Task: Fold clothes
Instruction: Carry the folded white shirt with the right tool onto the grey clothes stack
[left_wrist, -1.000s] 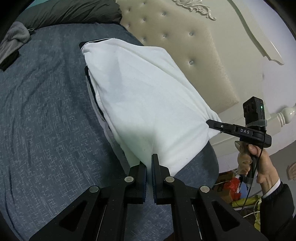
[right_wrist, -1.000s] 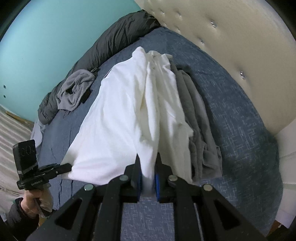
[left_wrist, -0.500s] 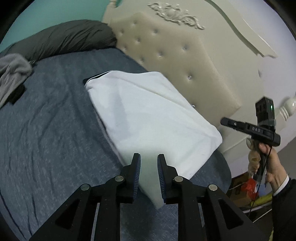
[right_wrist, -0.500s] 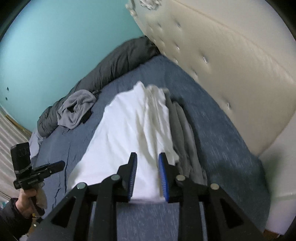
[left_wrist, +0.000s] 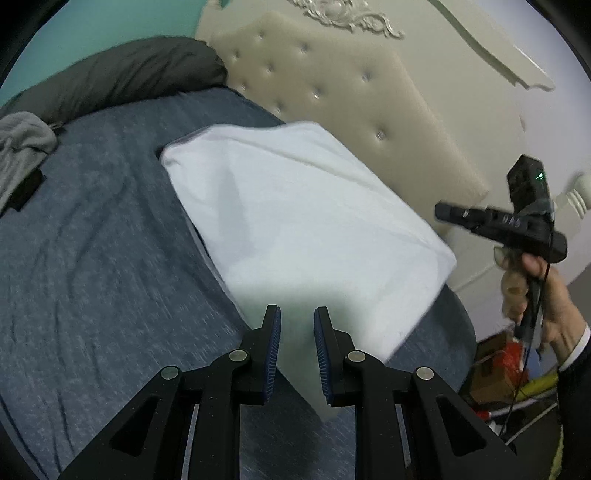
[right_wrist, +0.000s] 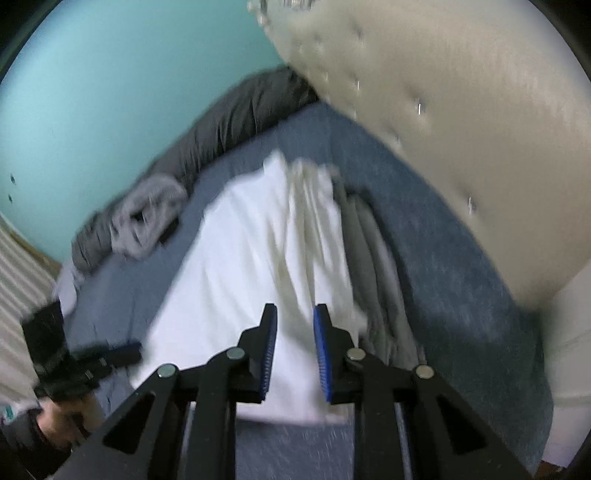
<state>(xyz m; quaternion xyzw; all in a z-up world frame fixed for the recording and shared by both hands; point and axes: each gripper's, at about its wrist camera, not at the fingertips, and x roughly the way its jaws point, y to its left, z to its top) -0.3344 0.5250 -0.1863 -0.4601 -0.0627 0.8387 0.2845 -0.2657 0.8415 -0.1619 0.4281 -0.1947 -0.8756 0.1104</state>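
A white garment (left_wrist: 295, 229) lies folded flat on the blue bed (left_wrist: 92, 258), its near edge under my left gripper (left_wrist: 297, 321). That gripper is open, its blue pads apart and clear of the cloth. In the right wrist view the same white garment (right_wrist: 240, 277) lies on a grey garment (right_wrist: 380, 280) that sticks out on the right. My right gripper (right_wrist: 294, 319) hovers open over the near edge with nothing pressed between its pads. Each gripper shows in the other's view: the right gripper (left_wrist: 441, 214) in a hand (left_wrist: 535, 295), the left gripper (right_wrist: 129, 349) blurred at lower left.
A tufted cream headboard (left_wrist: 351, 92) runs along the bed's right side. A dark grey duvet roll (left_wrist: 110, 77) lies at the far end, with a crumpled grey garment (left_wrist: 22, 144) beside it. Boxes and clutter (left_wrist: 498, 369) sit on the floor past the bed's corner.
Both grippers were shut on the white garment's near edge; both have opened and let it go. The cloth has settled flat, and the right gripper has lifted slightly.
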